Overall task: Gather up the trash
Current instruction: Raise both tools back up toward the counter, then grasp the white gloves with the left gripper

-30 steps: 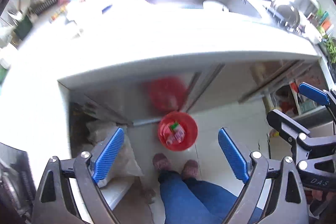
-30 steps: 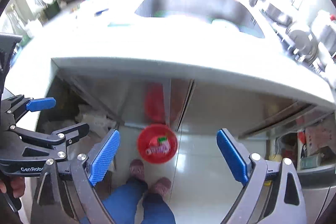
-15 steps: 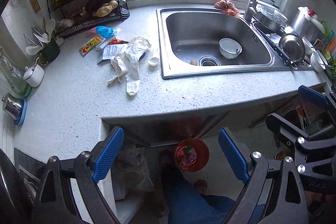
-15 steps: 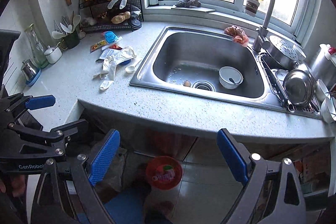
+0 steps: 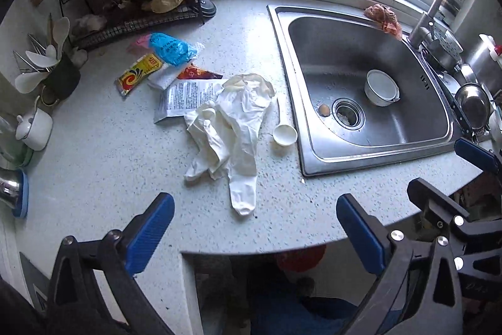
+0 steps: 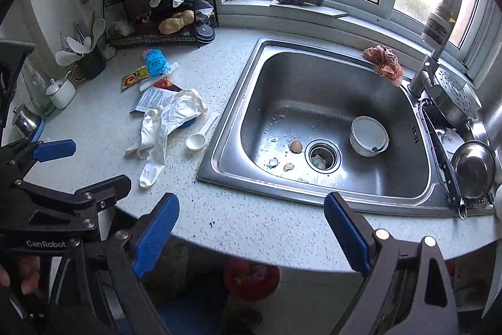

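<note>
Crumpled white gloves lie on the speckled counter, left of the sink. Behind them are a printed packet, a yellow-red sachet and a blue bag. An eggshell and shell bits sit by the sink drain. A red bin with trash in it stands on the floor under the counter edge. My left gripper hovers over the counter front with its jaws opening and nothing between them. My right gripper is open and empty above the counter edge before the sink.
A white scoop lies beside the sink, and a white bowl sits inside it. A wire rack with bottles stands at the back left, a utensil cup and a small pot further left. Pans crowd the right.
Both views have swung up from the floor and the red bin under the counter to the countertop and sink. The left jaws stand slightly wider.
</note>
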The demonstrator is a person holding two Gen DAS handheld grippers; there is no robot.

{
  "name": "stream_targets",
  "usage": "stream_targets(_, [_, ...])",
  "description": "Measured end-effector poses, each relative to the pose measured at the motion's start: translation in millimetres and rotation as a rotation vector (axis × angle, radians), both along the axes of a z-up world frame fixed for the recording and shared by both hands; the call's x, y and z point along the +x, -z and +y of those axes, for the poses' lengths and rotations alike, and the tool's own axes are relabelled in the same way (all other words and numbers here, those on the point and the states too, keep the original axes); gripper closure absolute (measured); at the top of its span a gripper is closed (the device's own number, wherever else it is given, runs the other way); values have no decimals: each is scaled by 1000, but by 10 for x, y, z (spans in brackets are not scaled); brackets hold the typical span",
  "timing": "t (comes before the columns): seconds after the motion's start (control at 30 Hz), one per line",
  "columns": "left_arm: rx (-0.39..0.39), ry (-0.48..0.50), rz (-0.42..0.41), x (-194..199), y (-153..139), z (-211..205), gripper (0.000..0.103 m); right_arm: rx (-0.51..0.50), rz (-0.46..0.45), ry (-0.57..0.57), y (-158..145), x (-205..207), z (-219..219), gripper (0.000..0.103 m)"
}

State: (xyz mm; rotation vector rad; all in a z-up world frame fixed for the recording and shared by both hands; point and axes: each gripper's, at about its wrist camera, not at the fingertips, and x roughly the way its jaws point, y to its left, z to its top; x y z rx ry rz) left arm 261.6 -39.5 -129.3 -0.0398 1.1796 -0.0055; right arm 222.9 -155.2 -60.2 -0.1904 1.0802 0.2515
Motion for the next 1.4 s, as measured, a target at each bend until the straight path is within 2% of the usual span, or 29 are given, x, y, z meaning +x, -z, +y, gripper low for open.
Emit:
stream_targets(0.27, [0,33,89,640,446,272,1,-60,99,44,384,559,209,10])
stream_targets(0.43, [-21,54,130,878,657,344,1,-93,135,62,525,737,272,10])
stream_targets(0.57, [-24,77,183,989,838,313,1,-110,164,83,614,815,257,10])
stream_targets(0.8, [-106,101,209,996,924,272,3,-135,185,93,682,910,306,10])
stream_targets(0.83, [-119,105,210,992,921,271,6,-134,188,91,685,916,318,10])
stream_targets(0.9, [-130,98,215,962,935,285,22,-133,187,84,680,924,343,10])
stream_targets(0.97, [-120,94,207,926,947,301,27,-132,186,78,677,930,359,10])
stream_targets(1.03, [-90,86,207,902,942,303,37,-131,187,72,684,931,370,10])
stream_targets(1.1, [-75,66,208,897,937,381,57,-127,190,68,690,931,374,10])
stream_targets(1.13, [-74,63,209,890,923,425,64,-124,191,63,692,929,378,10])
stream_targets(1.17, [-78,51,208,880,917,464,80,-125,190,57,689,924,391,10])
stream_targets(1.2, [-93,32,208,867,904,520,88,-123,189,51,683,919,406,10])
stream_targets(1.27, [-130,1,207,830,886,595,93,-118,186,34,666,904,442,10])
stream_targets(1.4, [-204,-4,161,729,722,665,95,-103,172,-9,597,886,539,10])
